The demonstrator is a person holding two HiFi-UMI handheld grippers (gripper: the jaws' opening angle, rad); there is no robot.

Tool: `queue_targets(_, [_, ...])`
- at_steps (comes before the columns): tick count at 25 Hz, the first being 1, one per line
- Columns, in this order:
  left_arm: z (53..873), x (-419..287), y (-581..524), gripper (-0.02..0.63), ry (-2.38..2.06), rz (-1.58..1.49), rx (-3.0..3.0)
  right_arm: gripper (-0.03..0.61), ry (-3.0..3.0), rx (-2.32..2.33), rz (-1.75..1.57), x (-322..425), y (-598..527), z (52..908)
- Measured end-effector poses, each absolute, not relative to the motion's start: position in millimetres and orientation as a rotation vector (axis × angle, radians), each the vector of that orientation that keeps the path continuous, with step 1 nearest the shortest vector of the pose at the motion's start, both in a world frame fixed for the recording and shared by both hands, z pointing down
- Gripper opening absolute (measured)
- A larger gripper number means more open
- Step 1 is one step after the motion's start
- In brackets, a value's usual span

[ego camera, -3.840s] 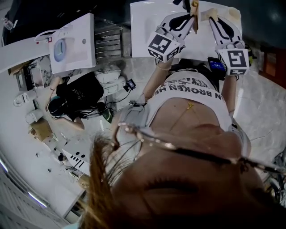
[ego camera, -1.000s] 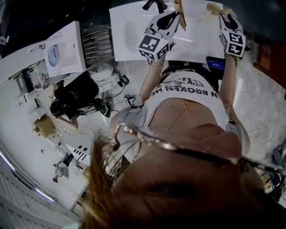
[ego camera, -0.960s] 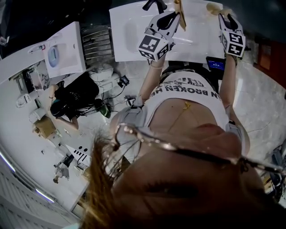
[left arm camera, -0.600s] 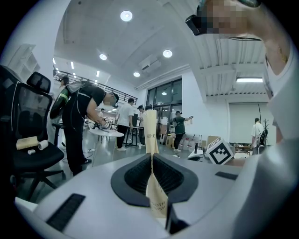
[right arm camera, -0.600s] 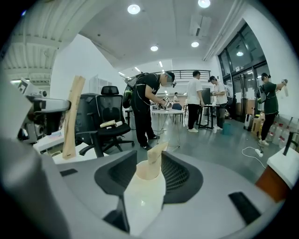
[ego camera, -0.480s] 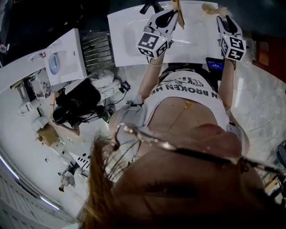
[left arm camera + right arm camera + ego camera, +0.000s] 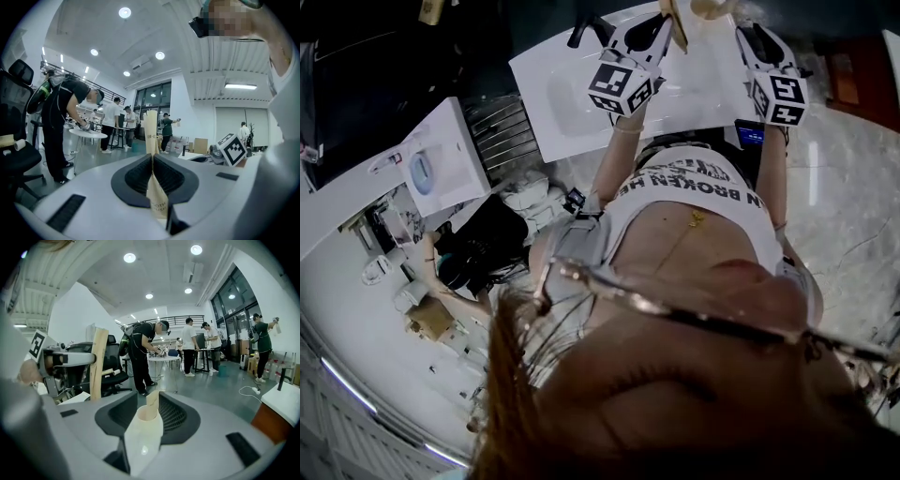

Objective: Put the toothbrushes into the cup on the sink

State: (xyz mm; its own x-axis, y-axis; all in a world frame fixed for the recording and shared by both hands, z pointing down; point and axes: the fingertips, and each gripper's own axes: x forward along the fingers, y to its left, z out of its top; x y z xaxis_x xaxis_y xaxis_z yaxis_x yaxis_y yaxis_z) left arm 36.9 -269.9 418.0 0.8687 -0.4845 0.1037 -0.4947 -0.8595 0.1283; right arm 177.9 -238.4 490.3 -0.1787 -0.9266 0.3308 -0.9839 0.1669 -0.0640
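Over the white sink (image 7: 572,103), my left gripper (image 7: 664,21) is shut on a tan boxed toothbrush (image 7: 678,21). In the left gripper view the box (image 7: 151,131) stands upright, pinched between the shut pads of that gripper (image 7: 152,159). The cream cup (image 7: 711,7) lies at the tips of my right gripper (image 7: 748,33). In the right gripper view the cup (image 7: 140,441) sits low between the jaws of that gripper (image 7: 148,397), which have just been opening and now stand wide. One toothbrush box (image 7: 152,404) pokes out of the cup.
A black faucet (image 7: 586,28) rises at the sink's far edge. A second white basin (image 7: 441,164) lies to the left, and a person in black (image 7: 473,258) crouches on the floor. A lit device (image 7: 748,134) hangs at the sink's near edge. Several people stand at tables beyond.
The head view has swung, so the sink and both grippers sit further left and tilted. The left gripper still carries its toothbrush. The cup stays by the right gripper's tips.
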Motion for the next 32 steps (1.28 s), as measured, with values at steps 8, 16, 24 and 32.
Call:
queue_targets(8, [410, 75, -273, 0.025, -0.677, 0.091, 2.923, 0.063, -2.243, 1.854, 0.401, 187, -224, 484])
queue_targets(16, [418, 93, -289, 0.025, -0.694, 0.105, 2.936, 0.034, -2.256, 1.799, 0.434, 190, -221, 494])
queue_targets(24, [434, 114, -313, 0.025, -0.712, 0.118, 2.936, 0.034, -2.283, 1.766, 0.452, 192, -220, 498])
queue_targets(32, [460, 134, -341, 0.025, -0.743, 0.142, 2.939, 0.034, -2.237, 1.764, 0.471, 207, -224, 513])
